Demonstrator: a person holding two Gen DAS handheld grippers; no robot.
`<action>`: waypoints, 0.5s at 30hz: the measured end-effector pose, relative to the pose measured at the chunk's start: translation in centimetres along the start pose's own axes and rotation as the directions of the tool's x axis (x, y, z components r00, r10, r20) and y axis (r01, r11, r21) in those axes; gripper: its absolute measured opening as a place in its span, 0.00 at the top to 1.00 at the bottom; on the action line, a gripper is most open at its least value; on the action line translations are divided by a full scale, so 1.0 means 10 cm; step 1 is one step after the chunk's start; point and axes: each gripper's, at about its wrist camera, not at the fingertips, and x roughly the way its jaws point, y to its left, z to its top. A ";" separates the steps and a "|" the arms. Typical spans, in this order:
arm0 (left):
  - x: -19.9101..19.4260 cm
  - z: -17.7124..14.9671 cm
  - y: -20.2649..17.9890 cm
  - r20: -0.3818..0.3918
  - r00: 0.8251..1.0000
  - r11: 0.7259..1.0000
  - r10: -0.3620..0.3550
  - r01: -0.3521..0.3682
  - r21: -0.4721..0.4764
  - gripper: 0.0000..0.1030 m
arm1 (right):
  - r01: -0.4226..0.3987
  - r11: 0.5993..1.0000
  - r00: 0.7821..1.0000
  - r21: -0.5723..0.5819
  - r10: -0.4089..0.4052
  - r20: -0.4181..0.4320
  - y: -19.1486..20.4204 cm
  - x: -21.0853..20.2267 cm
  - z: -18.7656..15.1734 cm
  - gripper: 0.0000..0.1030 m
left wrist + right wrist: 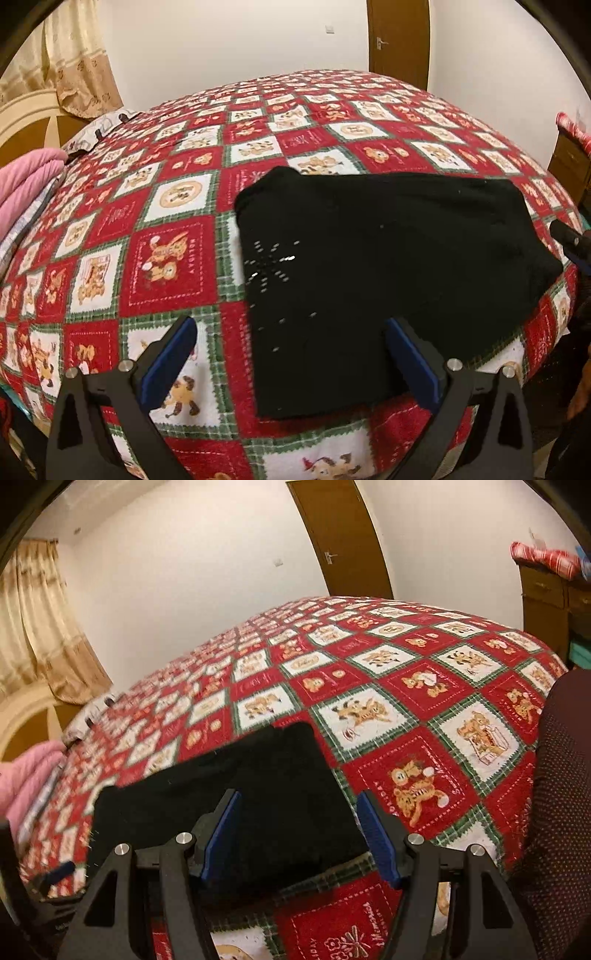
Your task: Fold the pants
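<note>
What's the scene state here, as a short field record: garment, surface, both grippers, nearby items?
garment: black knit pants, folded into a compact rectangle, lying flat
surface: red, white and green patchwork bedspread with bear prints
left gripper: open, empty, above the pants' near edge, one finger over the spread, one over the pants
right gripper: open, empty, above the pants' near right corner
nearby: pink folded blanket at the bed's left edge; brown wooden door behind
task status: pants look folded; neither gripper grips them
</note>
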 end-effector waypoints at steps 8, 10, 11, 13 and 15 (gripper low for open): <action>0.01 0.13 0.35 0.053 0.992 0.978 -0.114 0.122 -0.168 0.00 | -0.079 0.997 0.997 -0.009 0.079 -0.010 -0.08 0.13 0.08 0.36; 0.09 0.16 0.34 0.038 0.991 0.974 -0.129 0.134 -0.181 0.00 | -0.064 0.998 0.998 -0.002 0.064 -0.017 -0.13 0.17 0.06 0.36; 0.14 0.17 0.32 0.023 0.991 0.973 -0.136 0.137 -0.183 0.00 | -0.062 0.998 0.998 0.005 0.062 -0.022 -0.17 0.20 0.05 0.36; 0.24 0.15 0.28 -0.011 0.987 0.968 -0.159 0.153 -0.197 0.00 | -0.054 0.998 0.998 0.022 0.055 -0.036 -0.23 0.25 0.02 0.36; 0.34 0.11 0.22 -0.053 0.984 0.967 -0.173 0.159 -0.201 0.00 | -0.045 0.998 0.998 0.053 0.047 -0.042 -0.30 0.29 -0.01 0.36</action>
